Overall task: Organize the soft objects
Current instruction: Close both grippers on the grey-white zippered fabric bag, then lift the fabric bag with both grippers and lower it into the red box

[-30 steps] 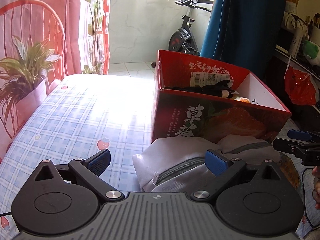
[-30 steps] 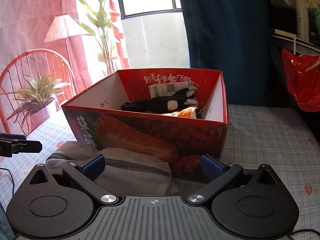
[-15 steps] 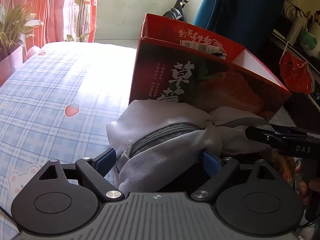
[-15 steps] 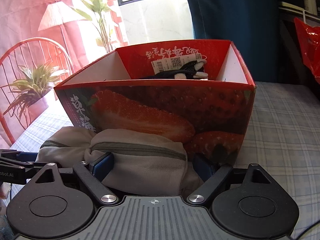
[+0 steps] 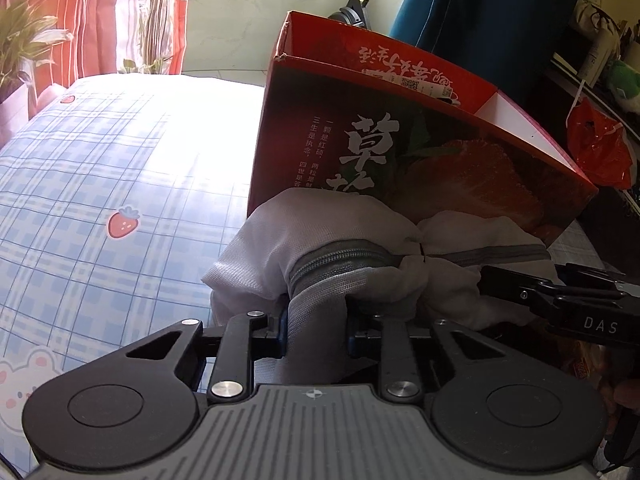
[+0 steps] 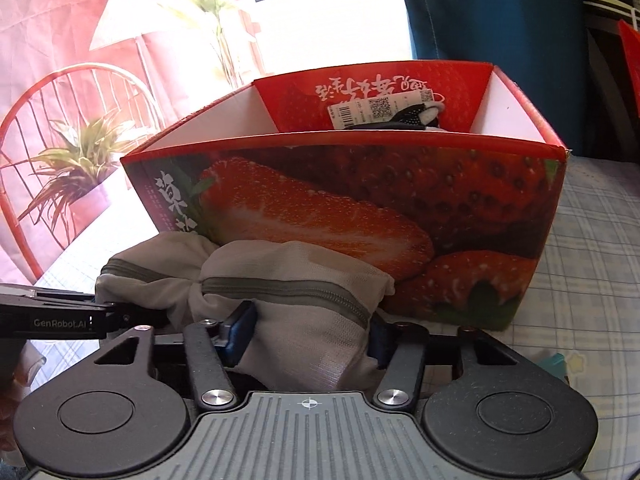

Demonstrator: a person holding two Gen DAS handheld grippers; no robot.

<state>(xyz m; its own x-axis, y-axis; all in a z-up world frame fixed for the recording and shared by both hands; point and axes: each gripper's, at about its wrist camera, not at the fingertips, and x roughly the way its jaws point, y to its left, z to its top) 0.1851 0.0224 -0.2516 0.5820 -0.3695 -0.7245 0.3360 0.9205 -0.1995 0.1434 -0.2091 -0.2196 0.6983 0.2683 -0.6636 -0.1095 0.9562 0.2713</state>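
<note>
A soft grey zippered pouch [image 5: 344, 248] lies on the bed against the front of a red strawberry box [image 5: 420, 152]. My left gripper [image 5: 316, 328] is shut on the pouch's left end, the fabric bunched between its fingers. My right gripper [image 6: 308, 336] is shut on the pouch's right end [image 6: 312, 300], its blue pads pressed into the cloth. The box [image 6: 360, 200] stands just behind it, with a black-and-white soft item [image 6: 408, 118] inside. Each gripper shows at the edge of the other's view.
The bed has a blue plaid sheet with strawberry prints [image 5: 100, 184]. A red plastic bag [image 5: 600, 152] hangs at right near dark shelves. A potted plant [image 6: 76, 172] and red chair stand left. A blue curtain [image 5: 480, 8] hangs behind the box.
Both grippers moved forward and down onto the grey pouch and closed on it, left on its left end, right on its right end. The pouch fabric has bunched up.
</note>
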